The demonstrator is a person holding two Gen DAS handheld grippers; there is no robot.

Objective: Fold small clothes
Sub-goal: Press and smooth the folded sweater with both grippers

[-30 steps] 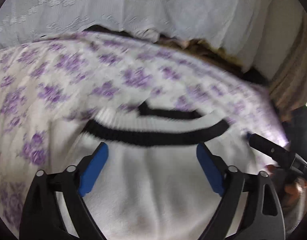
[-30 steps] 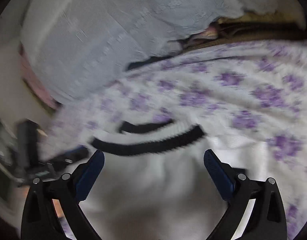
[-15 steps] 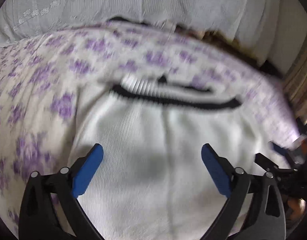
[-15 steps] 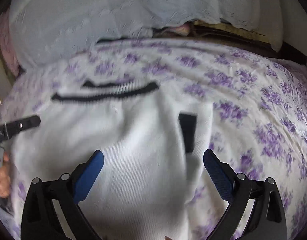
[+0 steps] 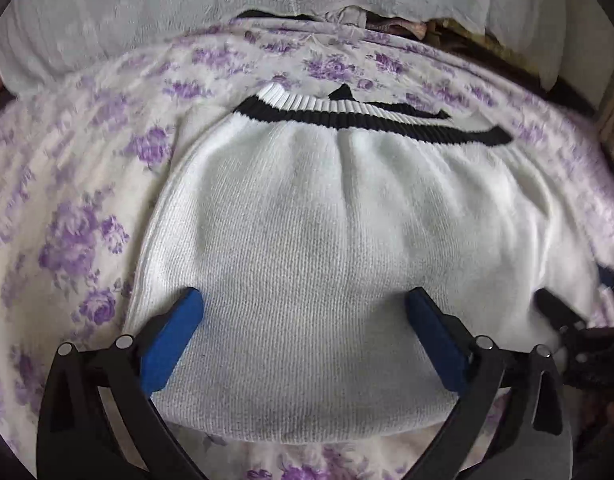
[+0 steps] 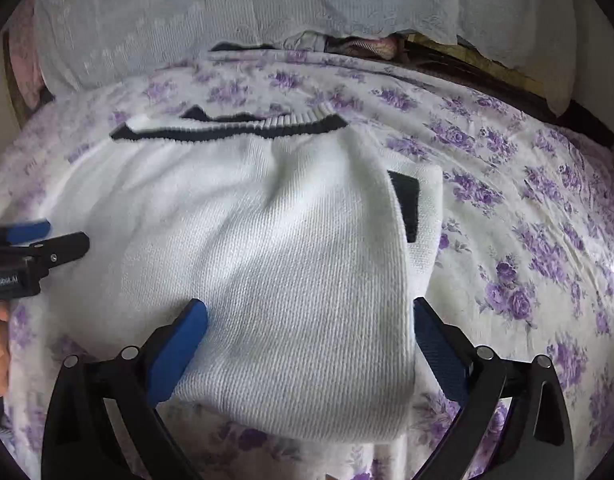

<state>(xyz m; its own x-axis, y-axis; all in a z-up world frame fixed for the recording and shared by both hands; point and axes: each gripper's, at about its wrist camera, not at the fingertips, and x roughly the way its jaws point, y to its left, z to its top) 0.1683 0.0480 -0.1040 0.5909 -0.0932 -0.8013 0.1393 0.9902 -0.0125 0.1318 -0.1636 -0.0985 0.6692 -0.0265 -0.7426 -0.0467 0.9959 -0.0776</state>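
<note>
A white knit sweater (image 5: 327, 220) with a black-and-white ribbed band (image 5: 347, 114) at its far edge lies folded on the floral bedspread; it also shows in the right wrist view (image 6: 247, 232). A black-trimmed sleeve cuff (image 6: 407, 204) sticks out on its right side. My left gripper (image 5: 303, 336) is open and hovers over the near part of the sweater, holding nothing. My right gripper (image 6: 307, 344) is open over the sweater's near right part, empty. The left gripper (image 6: 35, 244) shows at the left edge of the right wrist view, the right gripper (image 5: 563, 316) at the right edge of the left one.
The bedspread (image 6: 527, 220), white with purple flowers, spreads all around the sweater. A white lace-covered pillow or bolster (image 5: 227, 4) runs along the far side. Dark clutter (image 6: 447, 52) sits behind it at the back right.
Both grippers have pulled back toward the near edge and stayed open. The sweater now lies flat and still, with more of it in view.
</note>
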